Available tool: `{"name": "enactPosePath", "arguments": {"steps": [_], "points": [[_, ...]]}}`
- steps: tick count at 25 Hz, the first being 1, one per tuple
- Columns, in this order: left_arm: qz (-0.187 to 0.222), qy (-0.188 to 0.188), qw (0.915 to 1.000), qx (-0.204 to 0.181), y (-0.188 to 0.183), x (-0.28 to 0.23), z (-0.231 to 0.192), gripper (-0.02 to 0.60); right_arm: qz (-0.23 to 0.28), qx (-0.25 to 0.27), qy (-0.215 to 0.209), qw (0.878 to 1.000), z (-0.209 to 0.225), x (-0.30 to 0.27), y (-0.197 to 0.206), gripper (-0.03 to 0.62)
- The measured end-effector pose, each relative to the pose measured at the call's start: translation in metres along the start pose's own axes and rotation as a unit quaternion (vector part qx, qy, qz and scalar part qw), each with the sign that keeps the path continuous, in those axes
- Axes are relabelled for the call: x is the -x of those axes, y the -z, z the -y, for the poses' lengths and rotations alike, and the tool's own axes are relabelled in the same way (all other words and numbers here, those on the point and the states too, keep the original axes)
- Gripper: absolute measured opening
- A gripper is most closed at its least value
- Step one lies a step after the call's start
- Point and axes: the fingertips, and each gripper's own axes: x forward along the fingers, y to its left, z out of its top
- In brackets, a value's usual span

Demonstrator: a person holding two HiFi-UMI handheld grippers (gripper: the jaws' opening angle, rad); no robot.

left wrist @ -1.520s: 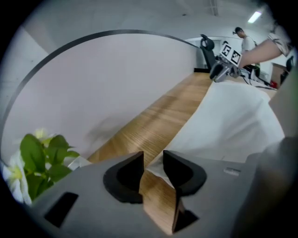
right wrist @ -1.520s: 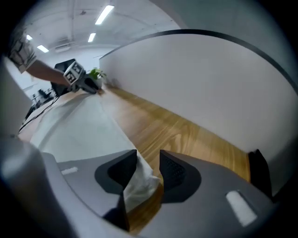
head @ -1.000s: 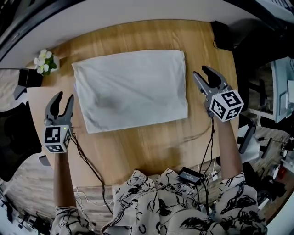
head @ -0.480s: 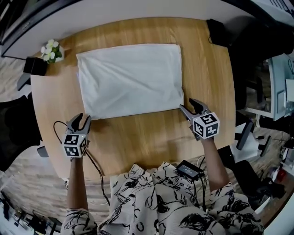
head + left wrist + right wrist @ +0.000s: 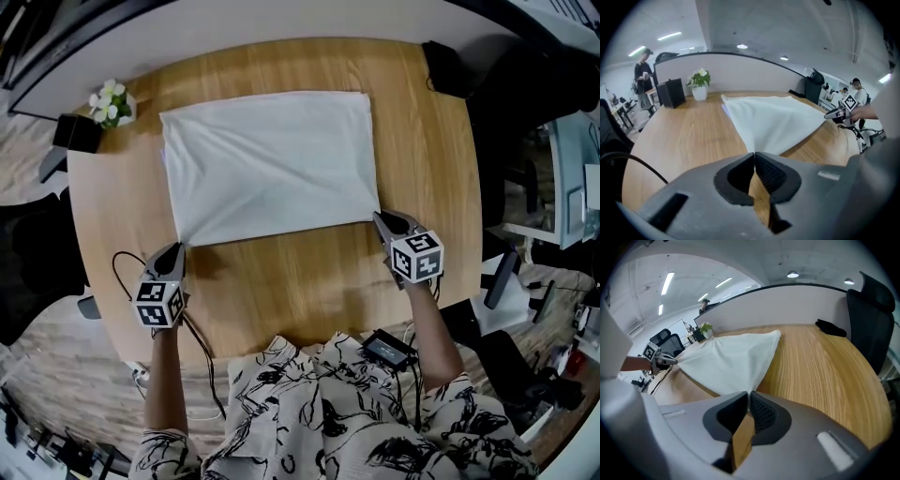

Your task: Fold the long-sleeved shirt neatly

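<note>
A white shirt, folded into a rectangle, lies flat on the round wooden table. My left gripper sits at the shirt's near left corner. In the left gripper view its jaws are shut, with the corner of the shirt pinched at their tips. My right gripper is at the near right corner. Its jaws are closing, and the shirt corner is caught between their tips. Both corners stay low on the table.
A small pot of white flowers and a black box stand at the far left rim. A dark object lies at the far right edge. A black adapter and cables are near my body.
Both grippers came from the shirt's sides down to its near corners. Their jaws, open before, have closed there.
</note>
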Motion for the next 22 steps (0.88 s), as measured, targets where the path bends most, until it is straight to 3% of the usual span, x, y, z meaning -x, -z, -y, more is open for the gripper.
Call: {"name": "enactPosePath", "arguments": {"steps": [3, 8, 10, 12, 14, 17, 19, 22], "points": [[-0.030, -0.015, 0.9992, 0.022, 0.022, -0.002, 0.002, 0.017, -0.016, 0.011, 0.010, 1.000, 0.000, -0.003, 0.013, 0.029], [-0.015, -0.025, 0.9995, 0.013, 0.023, -0.008, 0.002, 0.026, -0.016, 0.019, 0.014, 1.000, 0.000, -0.007, 0.013, 0.048], [-0.003, -0.021, 0.9996, 0.020, 0.025, -0.004, 0.004, 0.076, -0.012, 0.005, 0.000, 1.000, 0.002, -0.002, 0.015, 0.126], [0.026, -0.024, 0.9980, 0.052, 0.025, 0.010, 0.002, 0.098, 0.004, -0.031, -0.022, 0.999, 0.006, 0.012, 0.014, 0.160], [0.071, -0.047, 0.9930, 0.082, 0.021, 0.037, -0.004, 0.103, 0.046, -0.059, -0.036, 0.997, 0.014, 0.037, 0.002, 0.167], [0.153, -0.091, 0.9790, 0.100, 0.002, 0.091, -0.006, 0.065, 0.147, -0.030, -0.032, 0.988, 0.023, 0.088, -0.042, 0.115], [0.203, -0.099, 0.9678, 0.112, -0.015, 0.127, 0.004, 0.005, 0.215, 0.001, -0.033, 0.976, 0.021, 0.125, -0.075, 0.066], [0.266, -0.105, 0.9523, 0.107, -0.047, 0.176, 0.027, 0.005, 0.298, 0.031, -0.031, 0.954, 0.016, 0.175, -0.115, 0.006]]}}
